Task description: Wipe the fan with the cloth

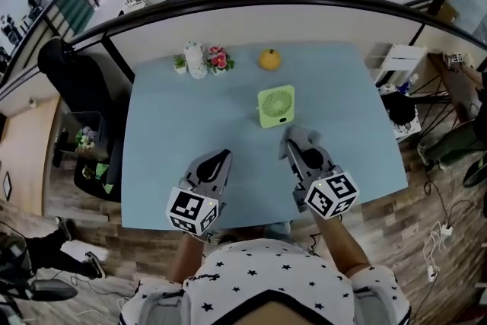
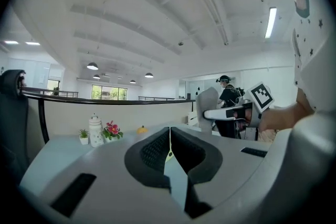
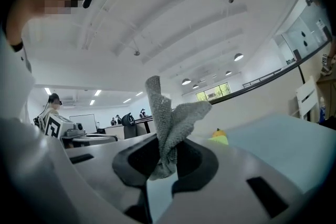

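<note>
A small light-green fan [image 1: 275,105] stands on the pale blue table [image 1: 175,133], right of centre. Just below it my right gripper [image 1: 297,139] is shut on a grey cloth [image 1: 303,136]. In the right gripper view the cloth [image 3: 169,126] sticks up crumpled from between the jaws, and a sliver of the fan [image 3: 220,139] shows behind them. My left gripper [image 1: 222,157] hovers over the near part of the table, left of the fan. Its jaws are shut with nothing between them [image 2: 169,145].
At the table's far edge stand a small potted plant [image 1: 179,63], a white jar [image 1: 196,59], a pink flower pot [image 1: 219,58] and a yellow fruit-shaped thing [image 1: 269,58]. A black chair [image 1: 76,76] sits off the table's left side. A curved railing runs behind.
</note>
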A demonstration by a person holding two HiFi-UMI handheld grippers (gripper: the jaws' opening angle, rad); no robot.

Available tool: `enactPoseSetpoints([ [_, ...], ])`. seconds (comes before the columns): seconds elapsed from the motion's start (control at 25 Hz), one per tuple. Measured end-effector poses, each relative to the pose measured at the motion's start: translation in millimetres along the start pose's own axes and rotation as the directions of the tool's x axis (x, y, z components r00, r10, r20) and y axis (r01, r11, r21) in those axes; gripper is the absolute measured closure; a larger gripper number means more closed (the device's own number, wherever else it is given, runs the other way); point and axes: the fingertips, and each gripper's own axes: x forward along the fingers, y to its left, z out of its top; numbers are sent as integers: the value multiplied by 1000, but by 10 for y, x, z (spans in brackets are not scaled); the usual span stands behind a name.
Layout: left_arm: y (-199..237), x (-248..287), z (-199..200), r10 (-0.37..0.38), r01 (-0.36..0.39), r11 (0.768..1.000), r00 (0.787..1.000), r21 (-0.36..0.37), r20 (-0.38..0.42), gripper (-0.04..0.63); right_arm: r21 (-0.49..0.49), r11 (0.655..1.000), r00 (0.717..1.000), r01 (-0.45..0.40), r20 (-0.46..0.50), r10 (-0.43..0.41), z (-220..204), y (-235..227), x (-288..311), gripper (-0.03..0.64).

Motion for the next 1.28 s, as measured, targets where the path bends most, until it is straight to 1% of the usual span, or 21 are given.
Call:
enactPoseSetpoints([
  [0.24,17,130,36,126,-126,992,992,-11,-12,563,-42,995,995,-91,-38,89,36,-237,236,569],
  [0.48,-45,267,52,208,-208,978,978,-33,-5,563,-64,986,985,-155,-83,150,-24,-477,408,569],
  [0.68,-83,300,42,282,-282,958,959,-53,-11,564,-62,977,971,-205,-135,195,-164,-633,595,569],
  [0.8,-130,297,12,310,-311,948,951,-70,-17,563,-70,970,963,-232,-161,218,-265,-693,694,569],
  [1.04,-48,208,-73,365,-368,927,930,-71,-51,563,-70,964,947,-256,-219,235,-542,-717,942,569],
  [1.16,20,213,-115,372,-376,924,926,-73,-65,563,-71,967,945,-246,-239,223,-649,-746,1071,568],
  [1.28,73,289,-129,365,-369,926,929,-76,-69,563,-73,970,945,-231,-253,206,-734,-785,1207,569],
])
